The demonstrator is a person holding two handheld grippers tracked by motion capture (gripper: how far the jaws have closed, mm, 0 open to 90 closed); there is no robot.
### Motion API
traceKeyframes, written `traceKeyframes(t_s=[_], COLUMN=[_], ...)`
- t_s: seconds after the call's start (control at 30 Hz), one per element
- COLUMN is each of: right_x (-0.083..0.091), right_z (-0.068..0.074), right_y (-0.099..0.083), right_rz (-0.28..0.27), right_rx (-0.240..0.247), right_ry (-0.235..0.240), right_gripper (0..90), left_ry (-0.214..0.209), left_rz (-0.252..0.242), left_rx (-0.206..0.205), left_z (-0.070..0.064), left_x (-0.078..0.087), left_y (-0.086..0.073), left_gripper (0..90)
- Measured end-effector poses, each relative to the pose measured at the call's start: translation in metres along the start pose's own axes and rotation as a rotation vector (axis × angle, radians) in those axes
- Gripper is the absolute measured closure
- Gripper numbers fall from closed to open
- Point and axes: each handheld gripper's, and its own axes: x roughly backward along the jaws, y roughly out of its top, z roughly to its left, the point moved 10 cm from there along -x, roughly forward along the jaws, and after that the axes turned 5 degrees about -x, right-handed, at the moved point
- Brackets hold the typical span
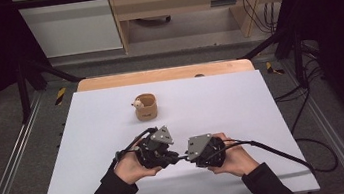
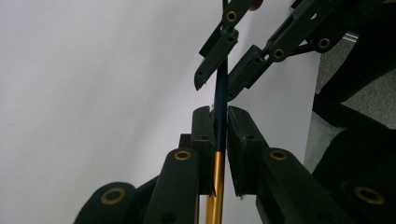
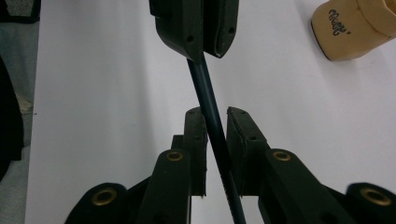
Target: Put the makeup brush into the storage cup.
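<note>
A slim pen with a dark blue barrel and a gold section (image 2: pixel 218 177) runs between my two grippers, which face each other tip to tip over the near middle of the white table (image 1: pixel 236 103). My left gripper (image 2: pixel 219 116) is shut on the pen where blue meets gold. My right gripper (image 3: pixel 215 116) has its jaws slightly apart around the blue barrel (image 3: pixel 210 100), with a thin gap on each side. In the high view the left gripper (image 1: pixel 175 157) and right gripper (image 1: pixel 188 157) almost meet, each held in a hand.
A tan cup-like holder (image 1: pixel 145 106) with black lettering and a small figure on its rim stands behind the grippers at mid-table, also at the upper right of the right gripper view (image 3: pixel 355 28). Cables trail from both grippers.
</note>
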Motion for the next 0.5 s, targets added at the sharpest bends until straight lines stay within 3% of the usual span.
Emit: traceKeyframes(t_s=[0.23,0.5], right_x=[-0.001,-0.003], right_z=[0.004,0.001], right_y=[0.002,-0.003], right_rz=[-0.017,0.006], right_rx=[-0.006,-0.035], right_ry=[0.026,0.024], right_gripper=[84.0,84.1], left_ry=[0.028,0.146], left_rz=[-0.044,-0.135], left_rx=[0.037,0.089], left_z=[0.008,0.027], left_x=[0.005,0.022], left_y=[0.002,0.004], left_gripper=[75.3,47.9])
